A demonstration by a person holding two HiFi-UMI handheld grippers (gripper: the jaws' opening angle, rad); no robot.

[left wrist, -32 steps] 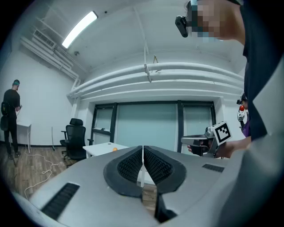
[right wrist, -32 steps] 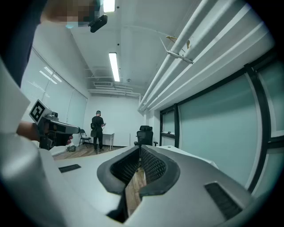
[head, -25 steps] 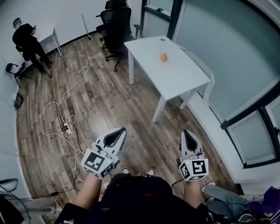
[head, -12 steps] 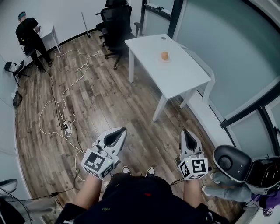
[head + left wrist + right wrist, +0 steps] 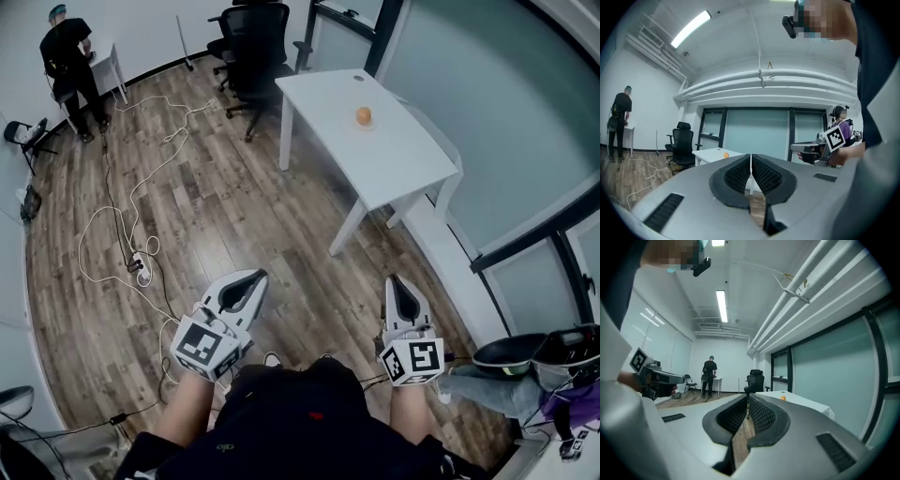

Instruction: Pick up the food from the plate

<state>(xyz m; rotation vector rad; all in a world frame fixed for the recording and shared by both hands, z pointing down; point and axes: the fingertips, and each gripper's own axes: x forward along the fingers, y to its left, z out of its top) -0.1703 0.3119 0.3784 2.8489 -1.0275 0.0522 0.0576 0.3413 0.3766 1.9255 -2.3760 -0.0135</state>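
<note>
The grey two-jaw left gripper (image 5: pixel 246 281) was clenched on nothing, the round orange food (image 5: pixel 364 115) sat untouched on the white rectangular table (image 5: pixel 394 169) well ahead, and the matching right gripper (image 5: pixel 399 284), also clenched empty, had just advanced slightly with its partner, the approach barely begun.

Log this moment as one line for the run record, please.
stage: pre-grasp, food not reached | left gripper: shut, empty | right gripper: shut, empty | orange food: on white table, untouched
</note>
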